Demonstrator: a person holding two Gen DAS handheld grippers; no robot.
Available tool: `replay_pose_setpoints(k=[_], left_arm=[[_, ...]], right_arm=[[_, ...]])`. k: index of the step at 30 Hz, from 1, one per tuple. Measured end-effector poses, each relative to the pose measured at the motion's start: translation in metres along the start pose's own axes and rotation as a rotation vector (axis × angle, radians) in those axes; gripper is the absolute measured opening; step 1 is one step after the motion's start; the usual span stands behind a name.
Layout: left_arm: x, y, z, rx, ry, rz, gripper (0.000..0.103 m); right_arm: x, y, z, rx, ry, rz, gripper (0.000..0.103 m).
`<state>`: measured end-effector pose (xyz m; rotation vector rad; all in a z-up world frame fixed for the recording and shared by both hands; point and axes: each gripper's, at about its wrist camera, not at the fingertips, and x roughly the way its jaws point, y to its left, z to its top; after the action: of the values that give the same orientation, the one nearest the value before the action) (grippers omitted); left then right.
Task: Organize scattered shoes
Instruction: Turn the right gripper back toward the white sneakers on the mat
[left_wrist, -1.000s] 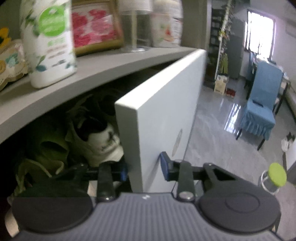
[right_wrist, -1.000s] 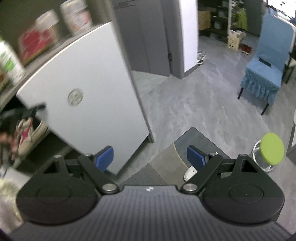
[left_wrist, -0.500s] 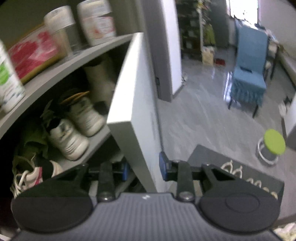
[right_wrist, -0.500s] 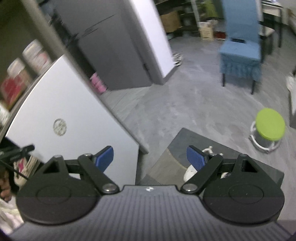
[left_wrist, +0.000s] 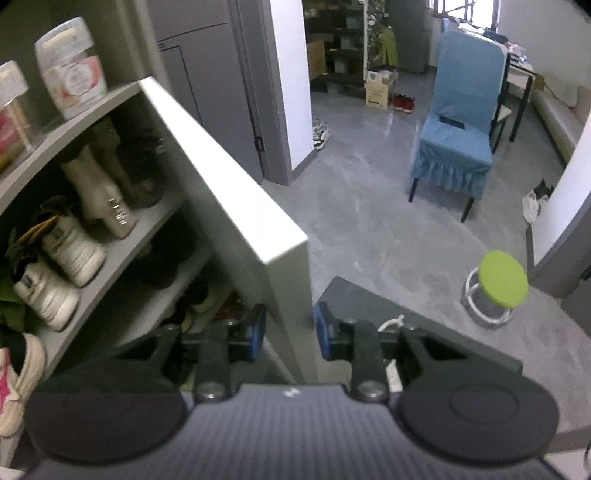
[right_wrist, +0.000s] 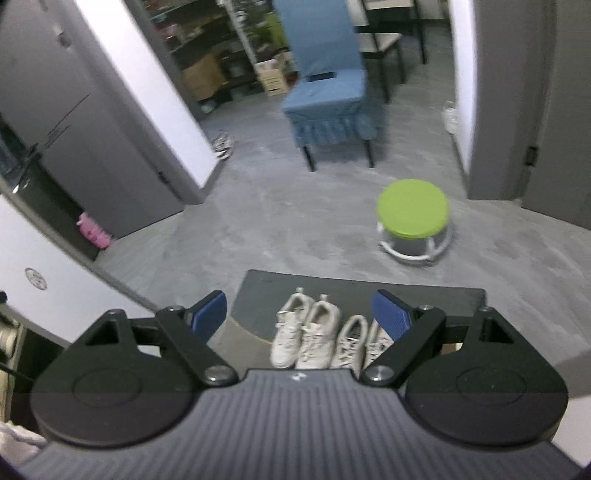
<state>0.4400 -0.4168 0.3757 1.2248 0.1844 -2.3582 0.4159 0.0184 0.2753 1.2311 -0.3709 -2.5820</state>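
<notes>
Partly hidden, right tongs cover four white sneakers.

Blue-covered chair (skirted), green-topped stool nearby, grey floor.

Your two tongs: matte black linkages, blue pads

On your left tongs and right tongs you have the same build: a ribbed dark-grey housing with a small white logo, two round black discs flanking it, silver pivot screws, angular black arms, and ribbed blue pads at the tips.
</notes>
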Motion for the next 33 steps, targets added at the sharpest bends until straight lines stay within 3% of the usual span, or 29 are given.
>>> replay_pose_setpoints(k=[13,17,19,21,28,33], left_arm=[[0.057,-0.073,0.072,-0.021,-0.05,-0.04,0.035],[0.072,-0.096,0.088,0.048,-0.075,-0.033,0.025],[0.078,-0.105,0.094,0.058,-0.076,-0.024,0.026],[0.082,-0.107,0.095,0.042,-0.053,-0.011,0.032],[0.078,-0.109,0.07,0.104,-0.057,0.008,0.029],[0.054,-0.091,0.024,0.058,-0.03,0.014,0.029]], right_arm=[[-0.027,-0.048,-0.017,0.093,-0.057,-0.065,0.088],[-0.037,-0.058,-0.023,0.081,-0.07,-0.097,0.088],[-0.041,-0.063,-0.028,0.088,-0.071,-0.116,0.088],[-0.032,-0.067,-0.033,0.105,-0.049,-0.129,0.088],[0.025,-0.082,-0.051,0.168,0.078,-0.158,0.088],[0.067,-0.092,-0.064,0.211,0.174,-0.178,0.088]])
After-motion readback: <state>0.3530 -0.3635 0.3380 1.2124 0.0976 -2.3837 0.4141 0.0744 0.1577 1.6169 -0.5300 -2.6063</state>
